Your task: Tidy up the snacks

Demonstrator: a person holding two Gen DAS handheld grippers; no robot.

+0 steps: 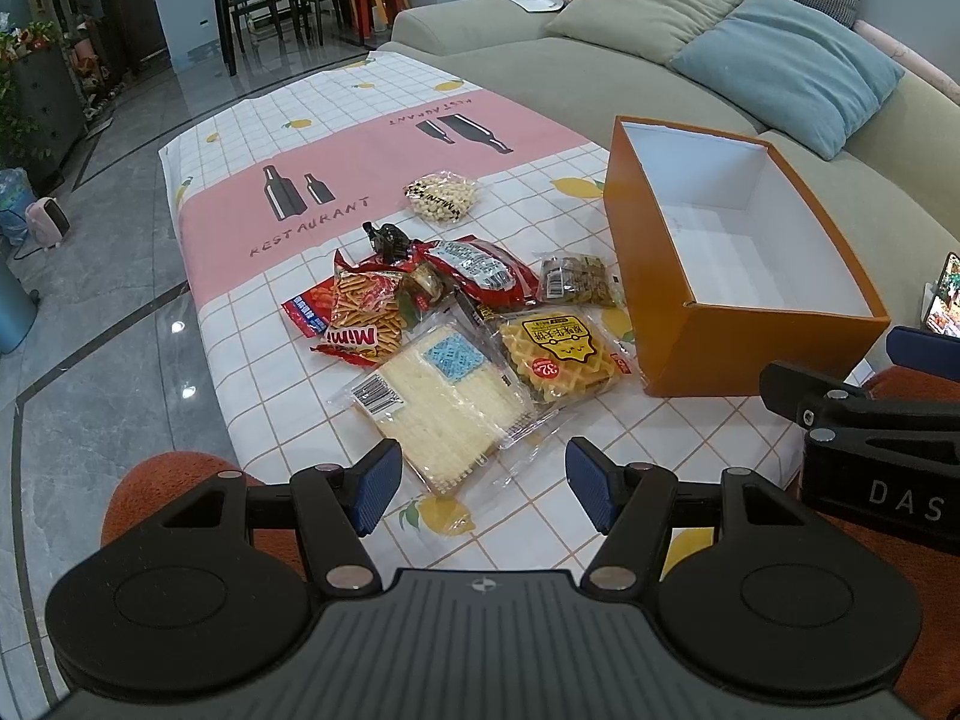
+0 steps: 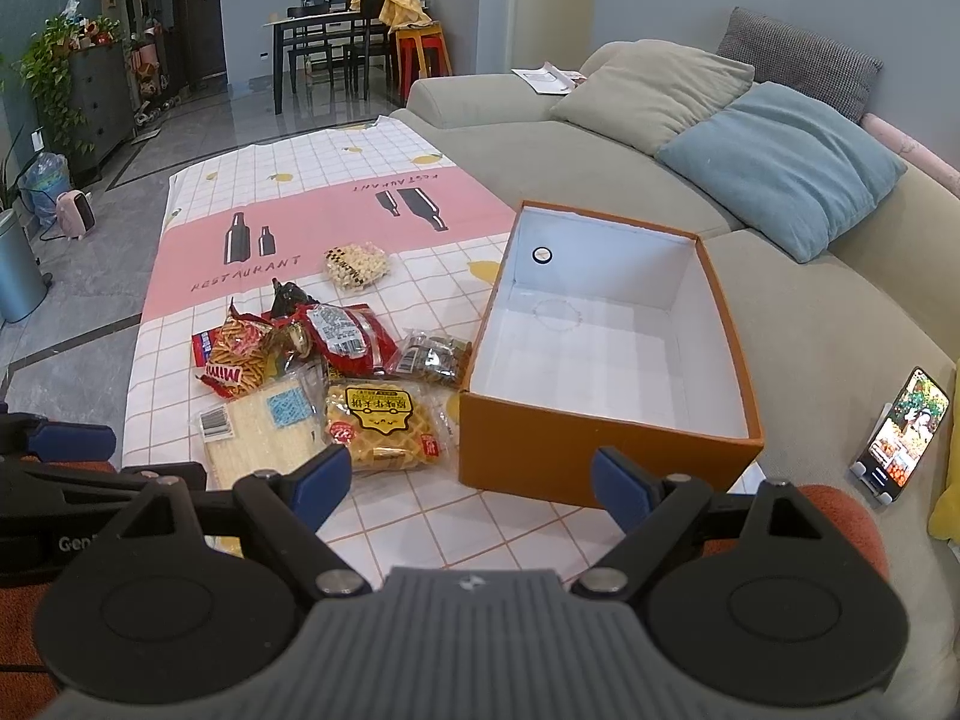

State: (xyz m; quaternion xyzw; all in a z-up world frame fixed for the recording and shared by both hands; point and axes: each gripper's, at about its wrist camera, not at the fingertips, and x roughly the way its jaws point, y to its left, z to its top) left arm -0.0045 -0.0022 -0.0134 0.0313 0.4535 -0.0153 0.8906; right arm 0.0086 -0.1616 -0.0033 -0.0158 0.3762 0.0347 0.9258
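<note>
Crinkly plastic snack packs lie heaped on the table just left of the box (image 2: 606, 396): a flat clear wafer pack (image 1: 441, 414), a gridded waffle (image 1: 561, 357), a red Mimi bag (image 1: 366, 315). The box is rigid orange card, white inside, rectangular. Left claw (image 1: 483, 489) and right claw (image 2: 471, 489) gape wide, holding nothing.

Your snack packets (image 1: 456, 324) sit heaped on the surface, touching; peanut bag (image 1: 441, 197) apart; orange box (image 1: 738, 264) upright, empty, just beside.
</note>
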